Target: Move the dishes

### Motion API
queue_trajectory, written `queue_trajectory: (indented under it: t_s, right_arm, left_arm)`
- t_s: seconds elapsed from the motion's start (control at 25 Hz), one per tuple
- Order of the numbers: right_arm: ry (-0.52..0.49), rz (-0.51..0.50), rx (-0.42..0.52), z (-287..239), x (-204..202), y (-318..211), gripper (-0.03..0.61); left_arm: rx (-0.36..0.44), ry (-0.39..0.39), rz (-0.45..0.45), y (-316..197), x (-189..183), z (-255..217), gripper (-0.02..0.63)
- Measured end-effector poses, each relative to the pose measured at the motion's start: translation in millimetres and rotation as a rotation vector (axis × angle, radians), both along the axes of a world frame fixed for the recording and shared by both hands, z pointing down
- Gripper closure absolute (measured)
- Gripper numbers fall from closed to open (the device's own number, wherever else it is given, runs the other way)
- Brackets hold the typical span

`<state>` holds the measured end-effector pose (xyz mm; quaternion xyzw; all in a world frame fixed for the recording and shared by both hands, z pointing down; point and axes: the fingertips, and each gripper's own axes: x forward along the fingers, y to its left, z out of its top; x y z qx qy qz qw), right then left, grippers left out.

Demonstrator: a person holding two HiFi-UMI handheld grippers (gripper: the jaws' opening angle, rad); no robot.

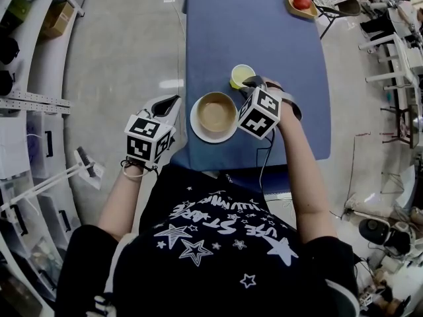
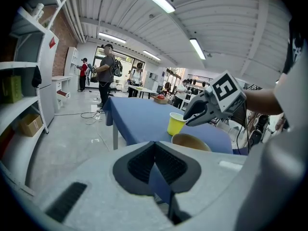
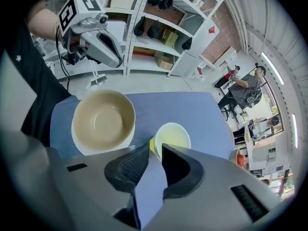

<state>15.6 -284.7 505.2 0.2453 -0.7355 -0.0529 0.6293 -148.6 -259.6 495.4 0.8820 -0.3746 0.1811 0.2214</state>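
Note:
A yellow paper cup (image 1: 242,74) stands upright on the blue table (image 1: 264,32), just beyond a tan bowl (image 1: 214,111) that sits on a white plate (image 1: 198,129). My right gripper (image 1: 253,81) points steeply down at the cup's near right rim. In the right gripper view its jaws stand slightly apart, open, with the cup's (image 3: 172,136) wall at the tips of the gripper (image 3: 155,148) and no pad pressing on it. My left gripper (image 1: 173,101) hovers off the table's left edge, shut and empty (image 2: 154,144), facing the bowl (image 2: 191,141).
A small yellow dish with a red fruit (image 1: 301,4) sits at the table's far right corner. White shelving (image 1: 26,104) lines the left side. A chair (image 1: 337,2) stands beyond the table. Several people stand far off (image 2: 106,71).

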Motion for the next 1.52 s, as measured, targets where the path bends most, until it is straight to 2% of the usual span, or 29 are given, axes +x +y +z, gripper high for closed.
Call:
queue_trajectory:
  t_s: [0.12, 0.56, 0.76, 1.0, 1.28, 1.52]
  right_arm:
    - [-0.065, 0.020, -0.014, -8.4, -5.8, 4.0, 0.459]
    - [-0.262, 0.172, 0.073, -50.1, -7.9, 24.1, 0.490]
    - [-0.412, 0.326, 0.016, -40.0, -13.2, 44.0, 0.493]
    - [-0.528, 0.495, -0.025, -22.2, -13.5, 46.1, 0.488]
    - [-0.540, 0.609, -0.094, 3.3, -14.9, 46.2, 0.456]
    - [-0.574, 0.692, -0.143, 21.4, -17.5, 48.7, 0.465]
  left_arm:
    - [0.002, 0.001, -0.001, 0.8, -1.9, -2.0, 0.594]
    - [0.041, 0.007, -0.001, 14.9, 2.5, -17.5, 0.594]
    - [0.040, 0.004, -0.005, 30.4, 0.8, -14.7, 0.594]
    - [0.038, -0.005, -0.018, 40.6, -4.5, -15.2, 0.594]
    - [0.029, -0.009, -0.032, 46.5, -16.3, -11.7, 0.594]
    - [0.019, -0.006, -0.036, 49.2, -23.3, -5.6, 0.594]
